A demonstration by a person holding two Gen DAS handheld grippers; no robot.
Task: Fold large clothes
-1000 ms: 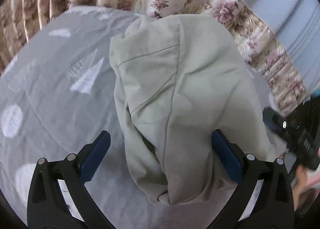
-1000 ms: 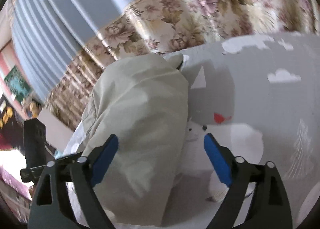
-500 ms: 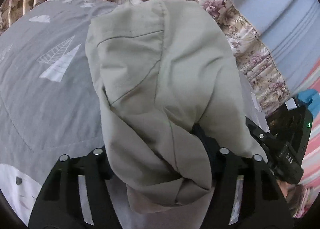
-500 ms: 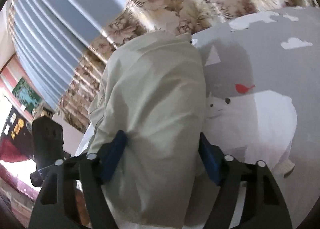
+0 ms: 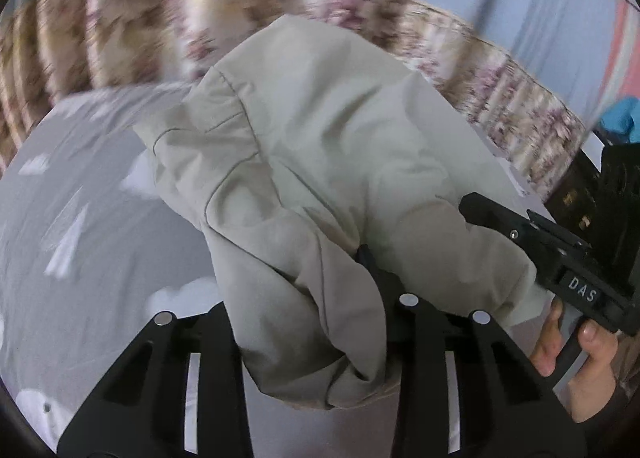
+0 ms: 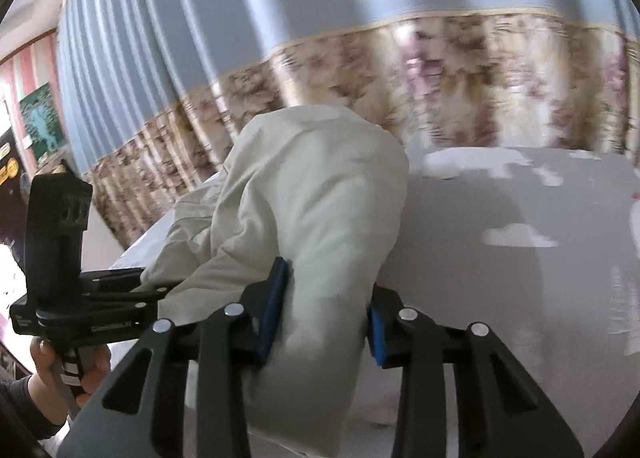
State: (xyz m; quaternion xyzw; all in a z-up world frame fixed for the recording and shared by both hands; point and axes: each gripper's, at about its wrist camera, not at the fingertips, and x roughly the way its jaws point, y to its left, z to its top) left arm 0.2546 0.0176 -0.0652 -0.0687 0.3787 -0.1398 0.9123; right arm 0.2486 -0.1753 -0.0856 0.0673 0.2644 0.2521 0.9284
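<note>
Now both claws, open a second ago, clench the pale garment (image 5: 328, 162): left claw (image 5: 312, 322), right claw (image 6: 320, 322), lifting it off the bed (image 6: 520, 278) for folding.

Pale grey-green garment (image 5: 332, 162), bunched, lifted off bedding

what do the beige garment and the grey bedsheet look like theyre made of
Beige garment: looks like a matte woven cotton or twill, going by its topstitched seams and soft, rumpled creases. Grey bedsheet: seems a thin, smooth printed cotton or blend, matte with white cloud and tree prints; motion blur hides the weave.
</note>
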